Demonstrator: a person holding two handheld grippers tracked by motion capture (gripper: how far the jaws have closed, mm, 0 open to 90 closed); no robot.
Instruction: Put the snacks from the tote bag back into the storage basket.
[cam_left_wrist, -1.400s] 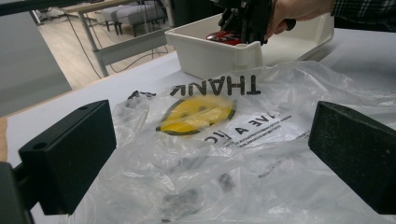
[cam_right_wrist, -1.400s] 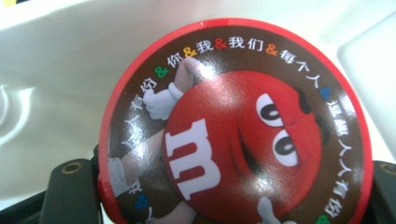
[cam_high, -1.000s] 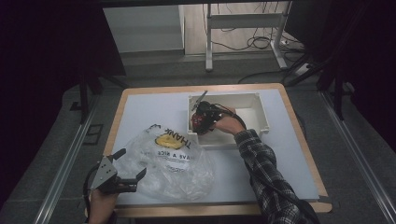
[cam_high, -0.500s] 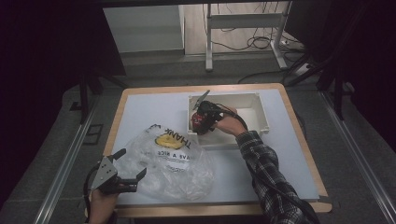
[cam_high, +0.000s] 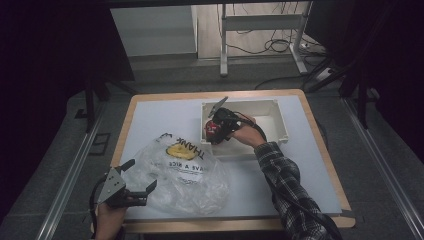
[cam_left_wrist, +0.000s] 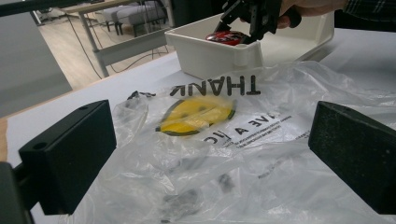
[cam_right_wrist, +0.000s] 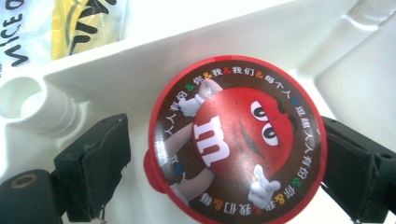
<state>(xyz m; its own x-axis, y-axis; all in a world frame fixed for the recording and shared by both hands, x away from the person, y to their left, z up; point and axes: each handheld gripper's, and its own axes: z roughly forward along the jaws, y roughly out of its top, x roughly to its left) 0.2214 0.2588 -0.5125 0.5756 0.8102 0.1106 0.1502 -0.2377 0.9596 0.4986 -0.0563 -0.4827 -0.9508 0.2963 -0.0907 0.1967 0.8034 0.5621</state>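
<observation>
White table under dim light: the round red M&M's candy tub lies in the white plastic bin, upper middle of the high view. I judge it light, stiff and slippery; I would take it across the rim. My right gripper has just been opening: jaws spread around the tub, left pad apart. My left gripper hovers spread over the clear plastic bag.

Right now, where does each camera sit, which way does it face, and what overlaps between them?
High view: above the person's side, facing forward and down on the table; both forearms and grippers show.
Left gripper view: rides the left gripper, facing across the plastic bag toward the white bin; its jaws stand apart.
Right gripper view: rides the right gripper, facing down into the bin; jaws flank the red candy tub.
All three views share the bag and bin.
</observation>
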